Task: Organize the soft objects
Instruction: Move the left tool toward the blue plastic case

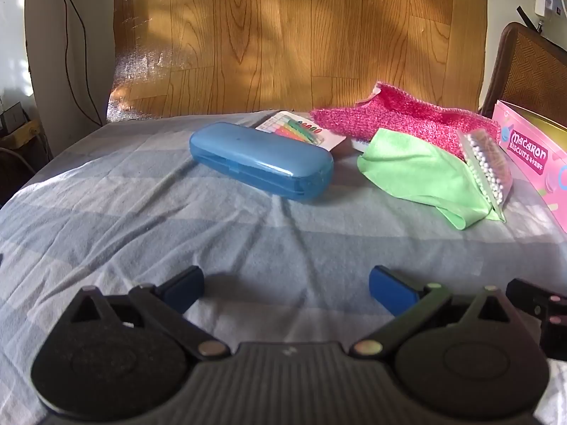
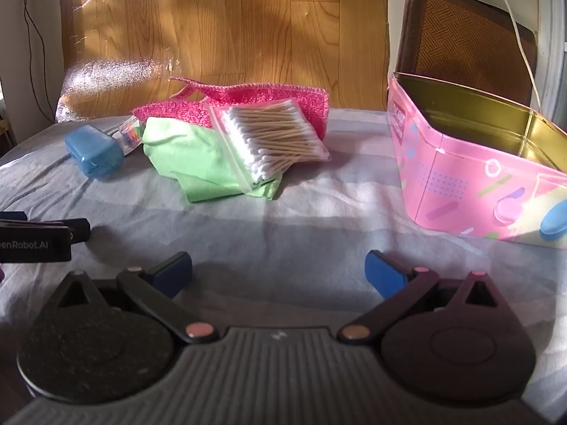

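Both the left gripper [image 1: 286, 285] and the right gripper [image 2: 278, 271] hover with jaws spread wide, holding nothing. At centre frame the green cloth [image 2: 184, 156] lies on the pink knitted cloth [image 2: 248, 101], under a bag of cotton swabs [image 2: 273, 136]. A packet [image 1: 301, 130], perhaps markers, hides behind the blue case [image 1: 260, 159]. The pink tin [image 2: 471, 180] runs off the right edge.
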Available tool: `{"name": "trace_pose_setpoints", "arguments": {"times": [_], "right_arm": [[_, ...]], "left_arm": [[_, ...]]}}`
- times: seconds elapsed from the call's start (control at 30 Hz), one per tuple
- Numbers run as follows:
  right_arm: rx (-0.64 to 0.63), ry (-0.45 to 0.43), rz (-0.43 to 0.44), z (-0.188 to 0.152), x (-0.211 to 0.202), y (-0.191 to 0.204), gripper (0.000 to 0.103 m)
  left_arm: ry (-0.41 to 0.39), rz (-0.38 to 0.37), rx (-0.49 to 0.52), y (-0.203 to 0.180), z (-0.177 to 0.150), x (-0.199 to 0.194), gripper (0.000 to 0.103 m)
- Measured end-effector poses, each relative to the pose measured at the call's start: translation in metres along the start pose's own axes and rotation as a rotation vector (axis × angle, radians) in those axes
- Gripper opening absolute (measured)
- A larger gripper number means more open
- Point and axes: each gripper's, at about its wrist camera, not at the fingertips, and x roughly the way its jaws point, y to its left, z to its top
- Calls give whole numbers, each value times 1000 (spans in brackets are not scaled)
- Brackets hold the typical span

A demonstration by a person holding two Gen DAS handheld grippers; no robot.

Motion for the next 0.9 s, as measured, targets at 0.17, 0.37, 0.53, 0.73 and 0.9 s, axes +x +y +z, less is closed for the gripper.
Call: {"name": "trace_pose_setpoints", "arguments": {"times": [0.17, 0.37, 0.53, 0.73, 0.9], "right_arm": [[-18, 2, -10, -1, -1, 3, 103], [-15, 4, 3, -3, -1, 1, 103], [-36, 11, 26, -4, -5, 0, 103], [-46, 12, 28, -6, -7, 1, 103], [-46, 11, 27, -5, -7, 2, 103]], "left_arm": [[-1, 1, -1, -2, 4, -5, 103], [11, -40, 35, 3, 2, -4, 103], [-6, -98, 33, 12, -1, -6, 103], [-201, -163, -343, 55, -2, -11, 103], [-162, -162, -380, 70, 9, -2, 103]]}}
